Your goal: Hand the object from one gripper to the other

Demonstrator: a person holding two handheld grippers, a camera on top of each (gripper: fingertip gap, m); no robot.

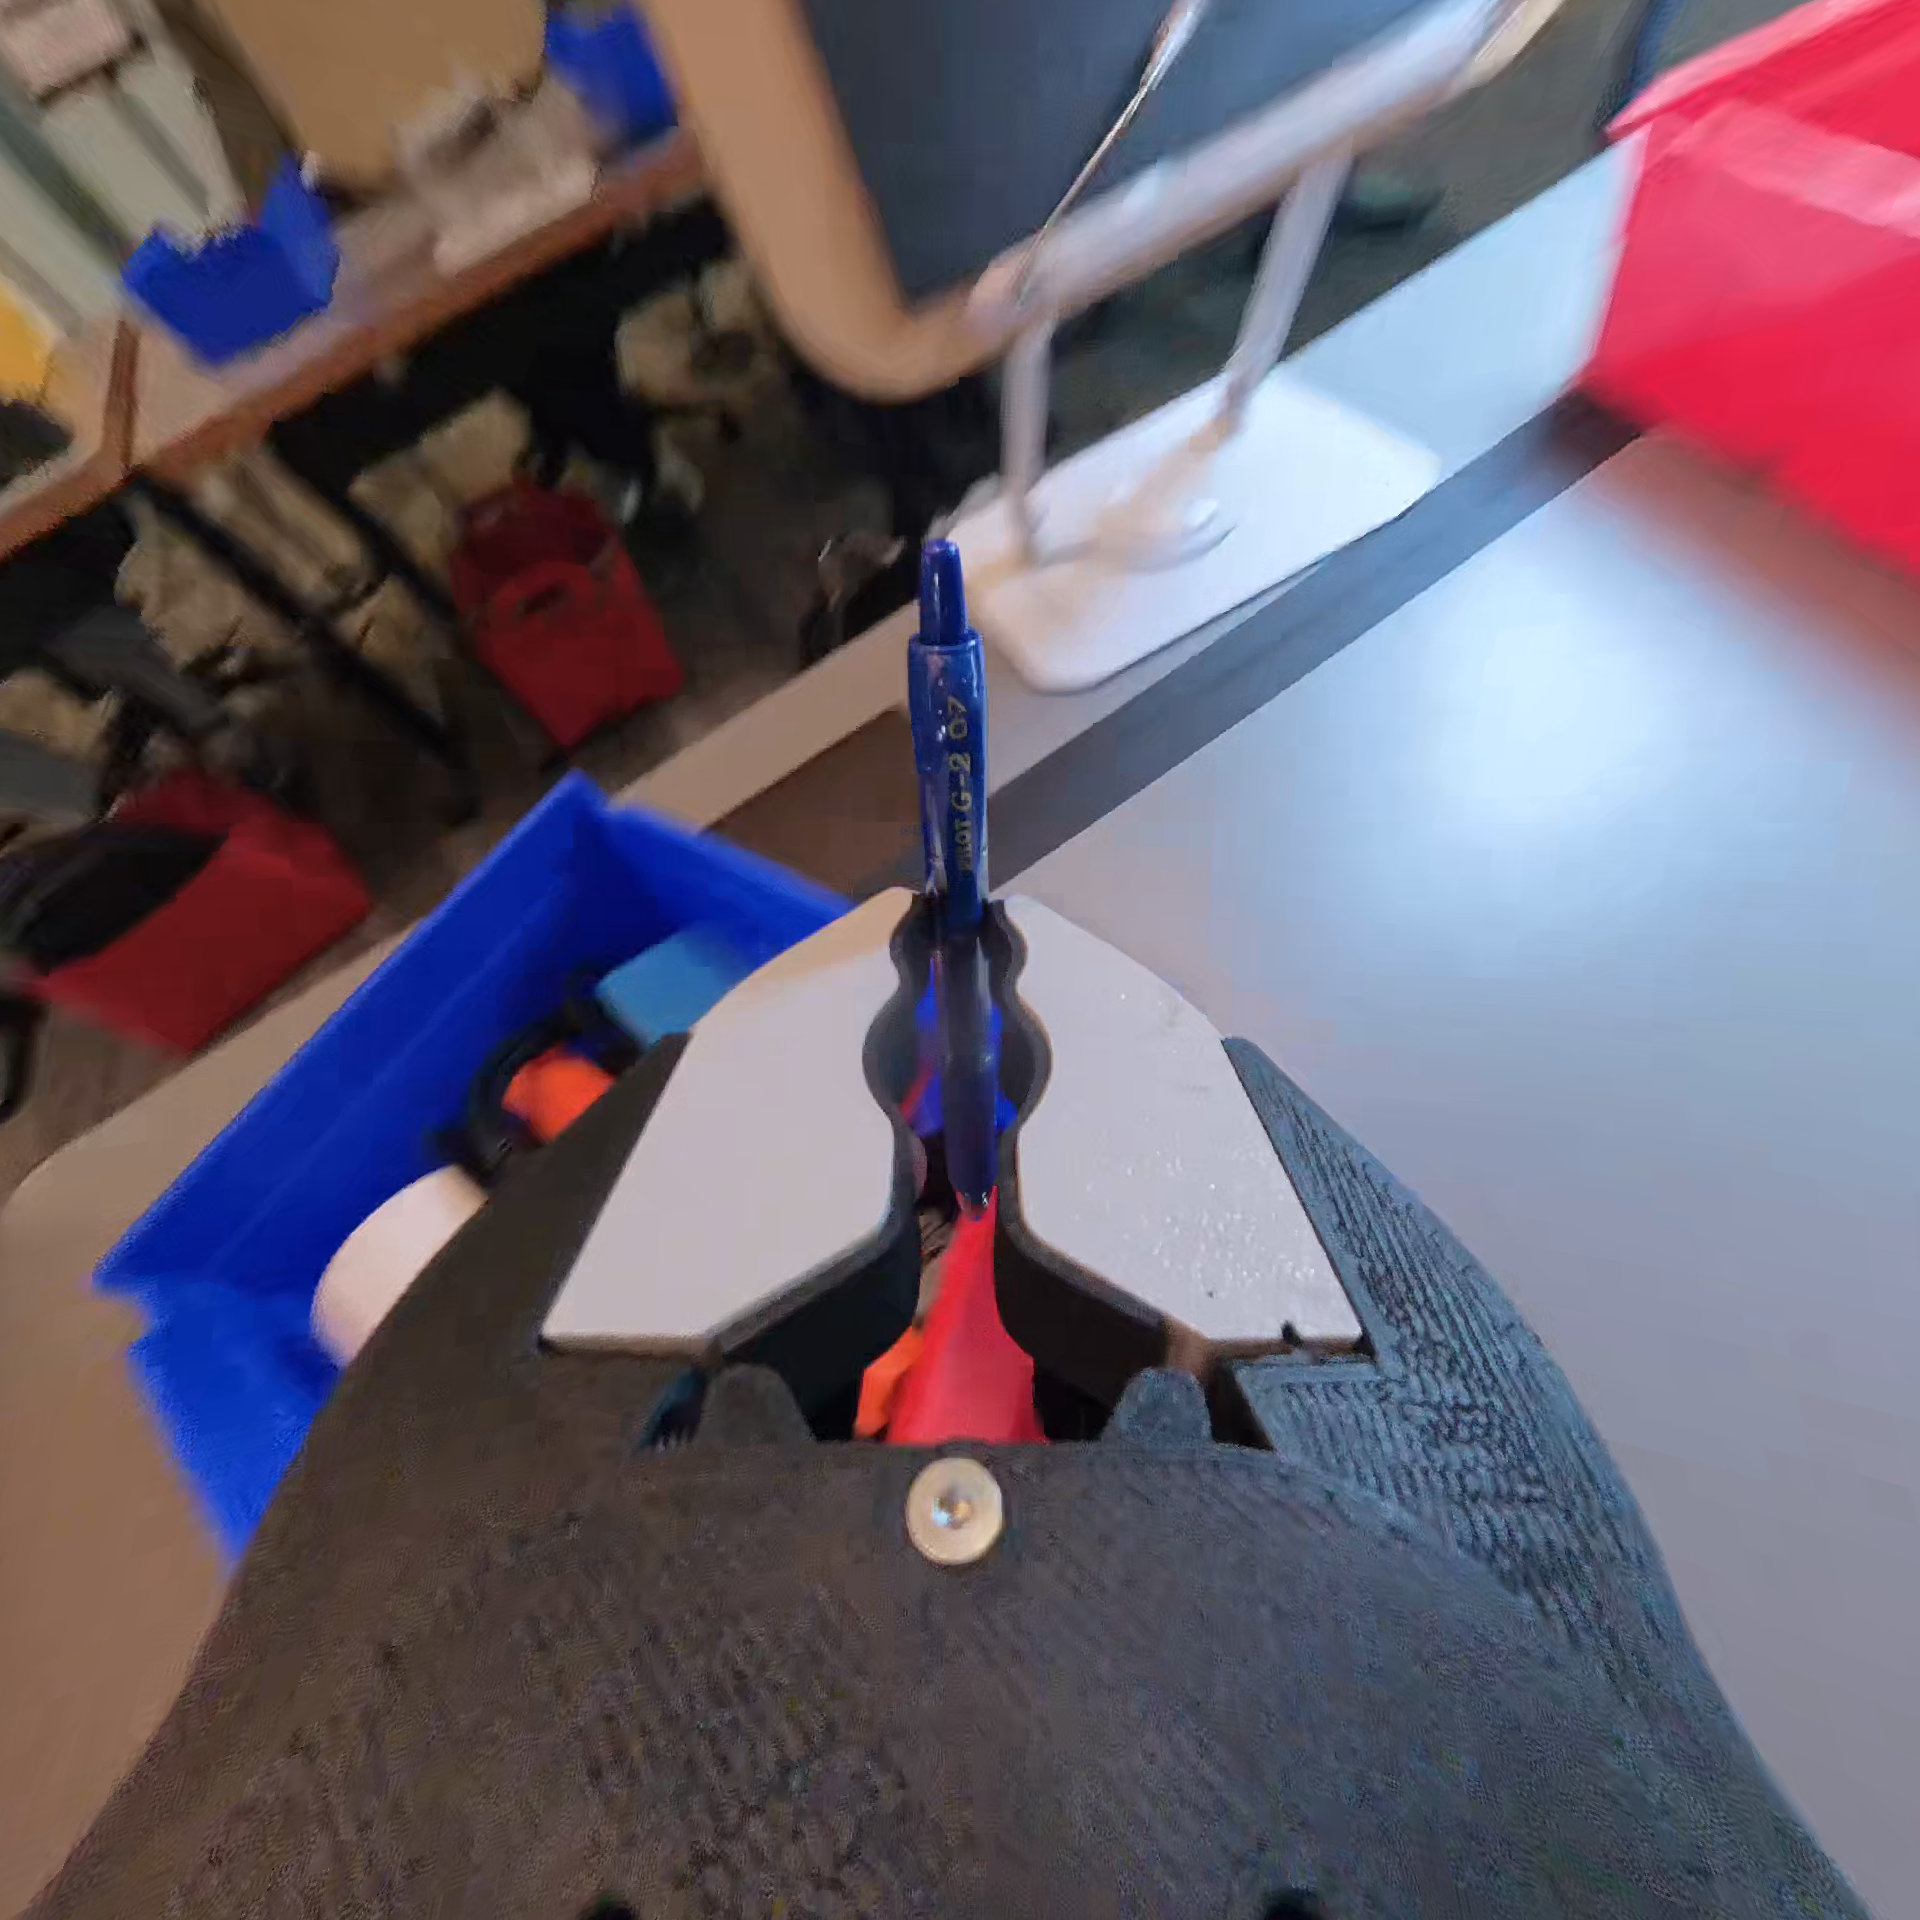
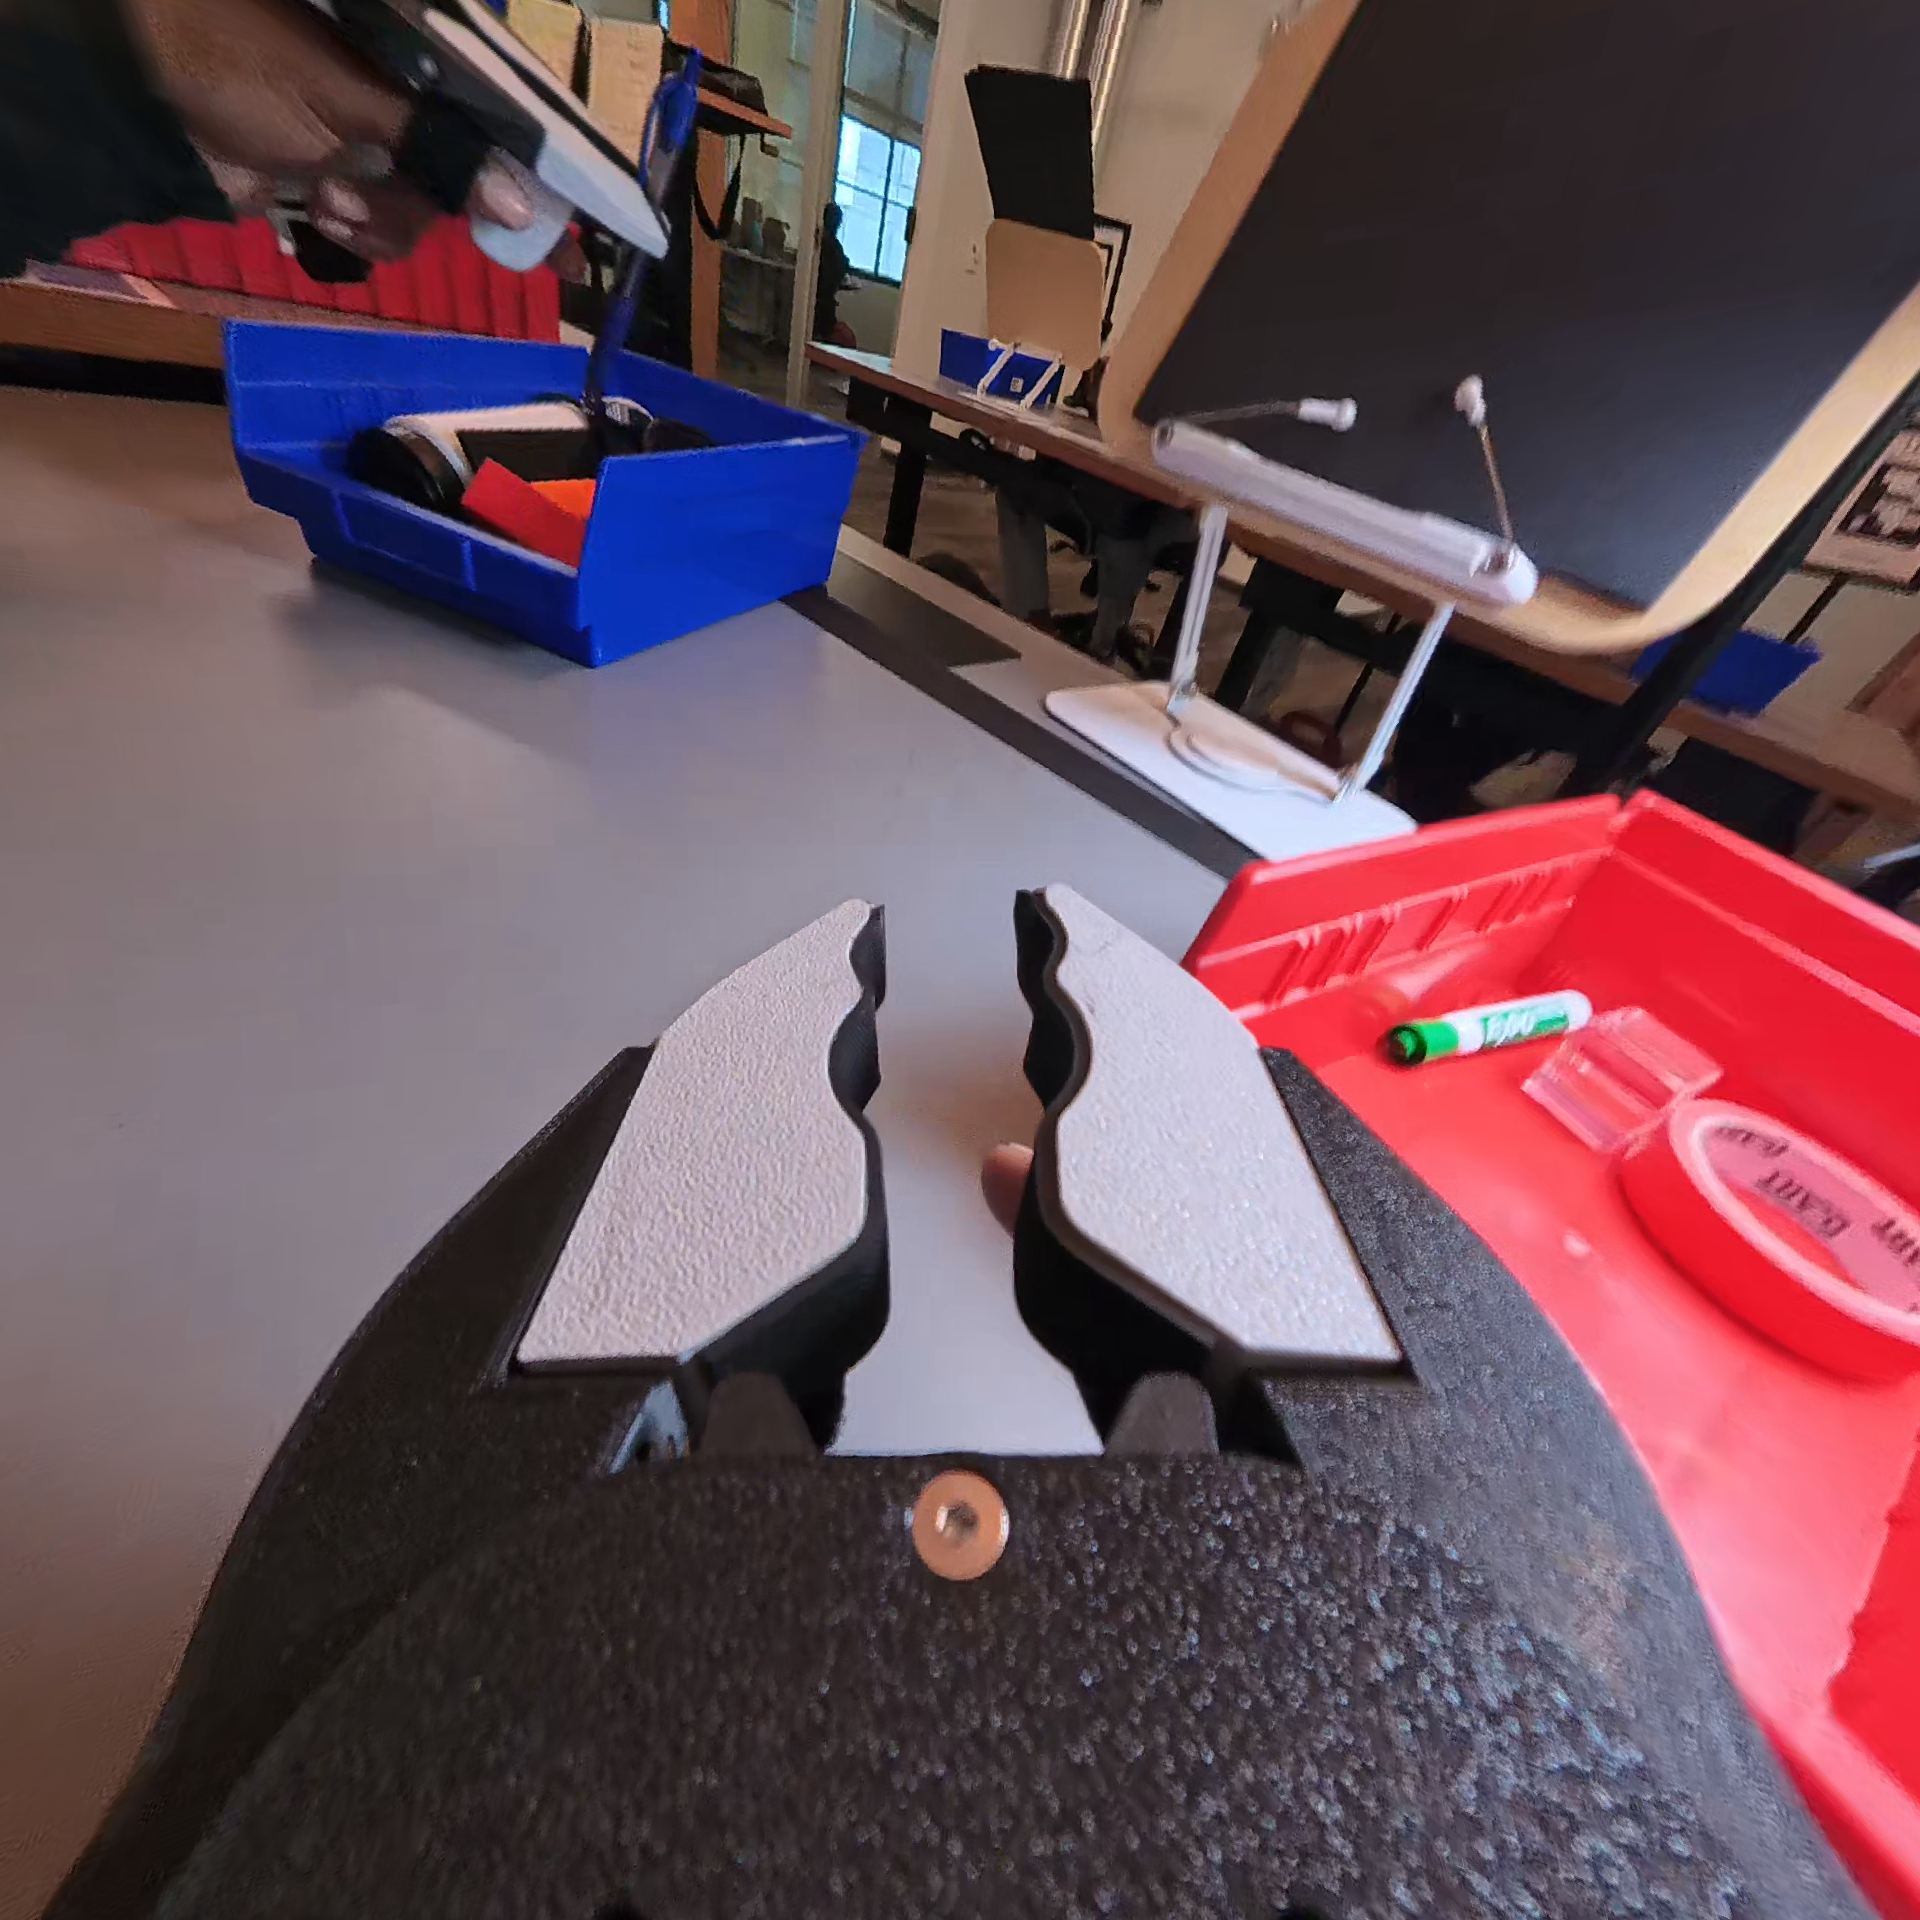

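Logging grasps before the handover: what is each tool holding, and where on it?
The left tool clamps the blue pen around its lower barrel, clicker end sticking out. The right tool is open and empty.

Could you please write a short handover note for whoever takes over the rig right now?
Left gripper: shut on the blue pen, held above the blue bin.
Right gripper: open and empty, low over the grey table, beside the red bin.
Red bin holds a green marker, red tape roll and a clear piece.
Done: pen picked up.
Left: bring the grippers together, pass the pen to the right one.
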